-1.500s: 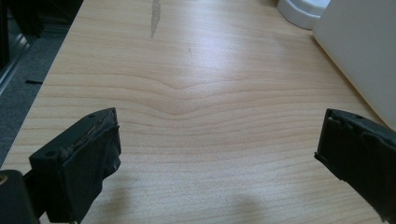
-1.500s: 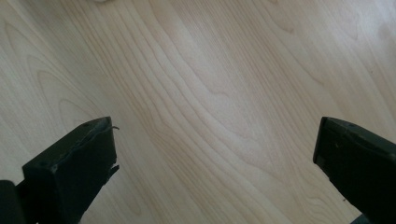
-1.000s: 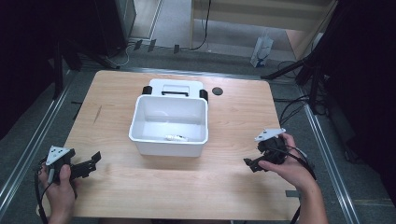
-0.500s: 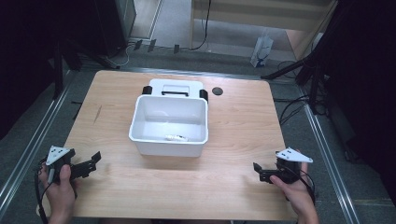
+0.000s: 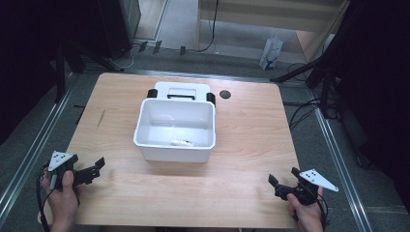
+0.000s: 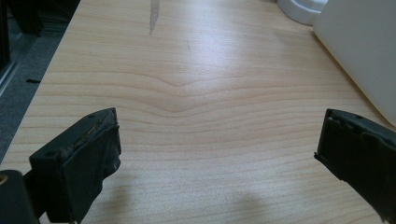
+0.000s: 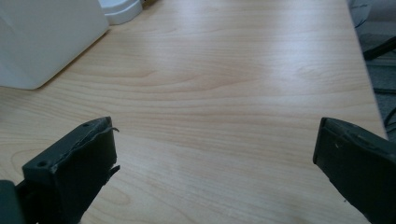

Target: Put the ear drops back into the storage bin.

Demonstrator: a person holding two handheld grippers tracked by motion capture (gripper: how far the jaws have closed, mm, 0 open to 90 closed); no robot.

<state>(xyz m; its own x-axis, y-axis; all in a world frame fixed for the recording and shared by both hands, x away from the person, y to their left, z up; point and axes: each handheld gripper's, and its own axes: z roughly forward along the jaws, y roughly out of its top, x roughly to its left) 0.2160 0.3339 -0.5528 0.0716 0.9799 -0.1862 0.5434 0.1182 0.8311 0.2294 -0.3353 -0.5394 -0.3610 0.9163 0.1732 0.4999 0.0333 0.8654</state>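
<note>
left gripper (image 5: 94,167): sitting at lower left of the high view over the desk (image 5: 251,145), jaws spreading wide, holding nothing. right gripper (image 5: 276,184): sitting at lower right, jaws gaping wide, gripping nothing. white bin (image 5: 175,128): standing at frame centre, a small pale item (image 5: 181,142) lying inside; white lid (image 5: 182,91) lying just behind it. black disc (image 5: 225,94): lying near the lid.

Two black claws here, the left claw (image 5: 92,168) and right claw (image 5: 279,185) each topped by a grey three-cornered plate, black cable trailing, small screw holes in the jaws.
</note>
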